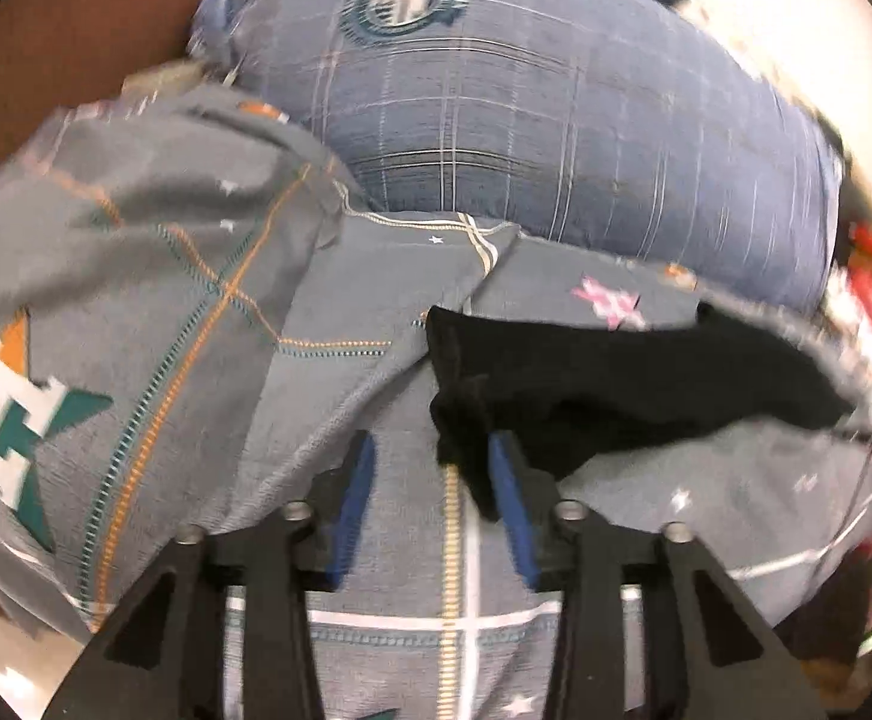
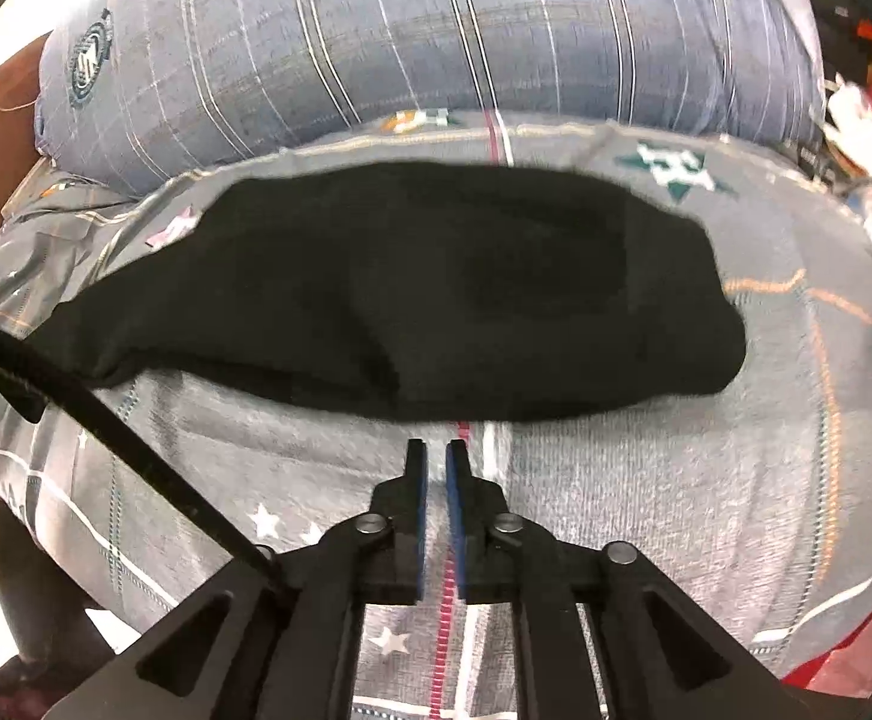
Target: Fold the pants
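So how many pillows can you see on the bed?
1. The blue checked pillow lies at the far end of the grey bedsheet, just behind the black pants. More could be hidden outside the pictures.

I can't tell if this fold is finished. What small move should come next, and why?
Probably lift both grippers clear. The pants lie bunched on the bedsheet; the left gripper is open with cloth draped on one finger, and the right gripper holds nothing.

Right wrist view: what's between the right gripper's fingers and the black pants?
Only a short strip of bare grey patterned bedsheet lies between the right gripper and the near edge of the black pants; nothing else is in the way.
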Tool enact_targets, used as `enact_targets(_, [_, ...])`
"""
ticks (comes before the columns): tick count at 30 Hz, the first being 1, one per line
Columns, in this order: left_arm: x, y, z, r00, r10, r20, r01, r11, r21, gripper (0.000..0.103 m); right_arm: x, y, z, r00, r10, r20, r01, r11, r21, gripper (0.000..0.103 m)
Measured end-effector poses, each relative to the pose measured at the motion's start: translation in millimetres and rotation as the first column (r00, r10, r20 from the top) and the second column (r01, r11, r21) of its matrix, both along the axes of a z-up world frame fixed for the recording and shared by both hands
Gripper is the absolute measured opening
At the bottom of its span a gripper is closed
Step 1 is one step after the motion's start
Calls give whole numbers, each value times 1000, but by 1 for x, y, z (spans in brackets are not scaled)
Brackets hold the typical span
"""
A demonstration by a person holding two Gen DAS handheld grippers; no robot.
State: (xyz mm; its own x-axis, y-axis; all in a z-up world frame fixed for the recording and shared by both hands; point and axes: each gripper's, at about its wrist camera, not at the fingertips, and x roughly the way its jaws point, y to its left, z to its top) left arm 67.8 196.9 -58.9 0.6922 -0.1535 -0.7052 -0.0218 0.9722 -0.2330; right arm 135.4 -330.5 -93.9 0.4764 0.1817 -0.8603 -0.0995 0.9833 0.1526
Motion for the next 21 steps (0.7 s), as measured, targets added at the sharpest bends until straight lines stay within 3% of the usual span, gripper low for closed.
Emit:
enact_targets(3, [16,10,-6,999,-10,-52,-1,980,-200,54,1,14,13,999,14,37,-15,999,38,30])
enact_targets(7, [34,7,-22,992,-56,-110,7,916,-402,60,18,45,25,997,57,55,-63,991,117,35])
enact_targets(9, [41,-3,-26,990,-64,-127,9,920,-393,59,26,63,27,995,80,56,-87,986,138,36])
enact_targets(10, [47,-12,-27,988,-72,-137,20,937,-350,53,30,79,29,993,101,62,-109,984,141,36])
enact_targets(11, [50,-17,-26,987,-78,-138,29,944,-329,22,31,86,30,991,113,66,-121,983,138,36])
enact_targets(12, [57,-24,-24,985,-95,-144,46,950,-309,7,33,98,31,988,134,74,-143,981,128,36])
enact_targets(14, [70,-37,-8,988,-113,-101,83,960,-268,7,34,115,29,984,161,82,-169,980,109,36])
enact_targets(16, [84,-50,18,991,-132,-25,126,976,-176,7,30,122,28,981,173,87,-182,979,98,36])
enact_targets(21, [98,-54,66,982,-156,105,168,978,-120,8,26,124,23,985,156,75,-163,982,95,36])
